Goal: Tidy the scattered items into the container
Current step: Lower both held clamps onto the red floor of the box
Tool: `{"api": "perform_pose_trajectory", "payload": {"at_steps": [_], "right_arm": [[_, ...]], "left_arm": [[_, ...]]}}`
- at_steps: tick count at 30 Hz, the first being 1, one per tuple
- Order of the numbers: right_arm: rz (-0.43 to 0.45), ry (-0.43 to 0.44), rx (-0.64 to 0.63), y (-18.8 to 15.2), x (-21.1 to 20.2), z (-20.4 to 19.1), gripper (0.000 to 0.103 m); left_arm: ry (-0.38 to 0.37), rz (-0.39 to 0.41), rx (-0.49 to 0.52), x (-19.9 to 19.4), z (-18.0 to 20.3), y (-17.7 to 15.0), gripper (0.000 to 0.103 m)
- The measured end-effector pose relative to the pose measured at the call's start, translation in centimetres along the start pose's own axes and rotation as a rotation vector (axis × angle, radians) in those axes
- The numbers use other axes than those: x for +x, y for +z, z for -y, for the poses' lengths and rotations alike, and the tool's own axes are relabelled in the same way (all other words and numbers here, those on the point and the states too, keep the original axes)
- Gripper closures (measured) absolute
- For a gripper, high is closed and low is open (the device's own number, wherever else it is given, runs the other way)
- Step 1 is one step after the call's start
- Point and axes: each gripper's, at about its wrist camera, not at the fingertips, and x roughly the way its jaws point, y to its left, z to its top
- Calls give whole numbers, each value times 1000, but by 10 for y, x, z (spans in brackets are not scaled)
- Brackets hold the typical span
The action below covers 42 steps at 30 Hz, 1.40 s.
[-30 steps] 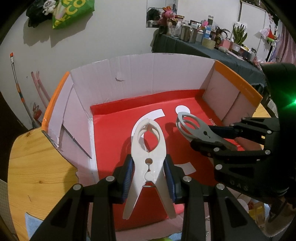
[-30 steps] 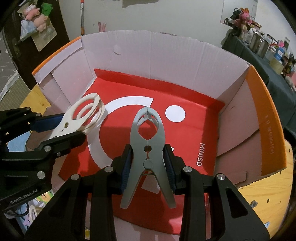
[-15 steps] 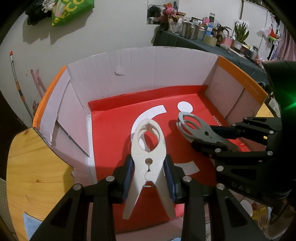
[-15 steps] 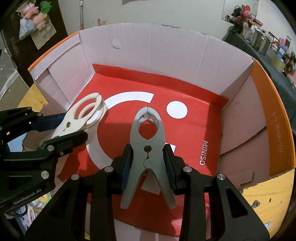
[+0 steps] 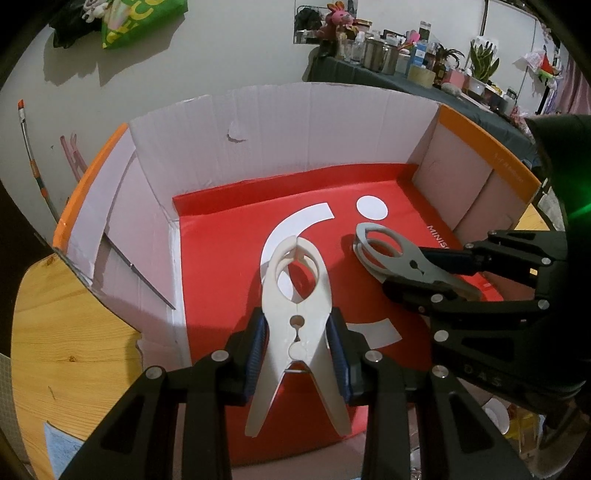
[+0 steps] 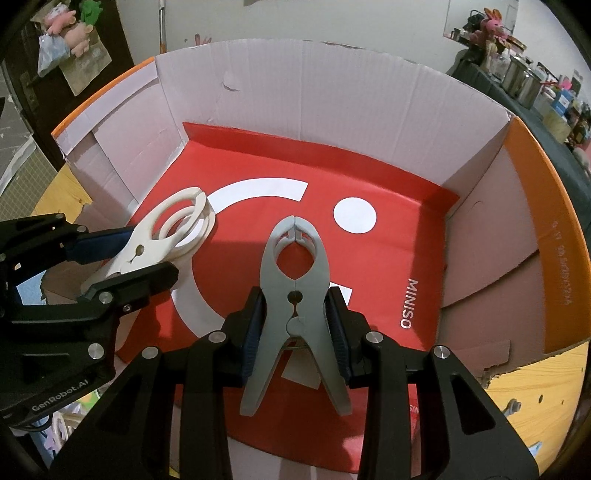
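Observation:
My left gripper [image 5: 297, 341] is shut on a large white plastic clamp [image 5: 295, 295], pads pressing its sides, nose pointing into the box. My right gripper [image 6: 295, 321] is shut on a matching grey clamp [image 6: 293, 273] in the same way. Both clamps hang above the red floor of an open cardboard box [image 5: 295, 129] with pale walls and orange flap edges. In the left wrist view the grey clamp [image 5: 402, 258] shows at the right in the right gripper [image 5: 448, 273]. In the right wrist view the white clamp [image 6: 166, 236] shows at the left in the left gripper [image 6: 127, 262].
The box [image 6: 332, 99] rests on a round wooden table [image 5: 66, 343] whose edge shows either side. A red liner with white marks [image 6: 354, 214] covers its floor. A cluttered dark shelf [image 5: 406, 62] stands behind, bags [image 5: 122, 22] hang on the wall.
Both views have shifted slightly, so the box sits a little lower and closer in frame. Both clamps stay gripped as before.

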Motion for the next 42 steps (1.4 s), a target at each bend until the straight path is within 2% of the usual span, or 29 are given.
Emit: {"api": "perform_pose_trajectory", "payload": {"at_steps": [42], "right_arm": [[-83, -2, -42, -6, 8, -6, 69]], "left_arm": [[8, -46, -8, 11, -7, -3, 67]]}}
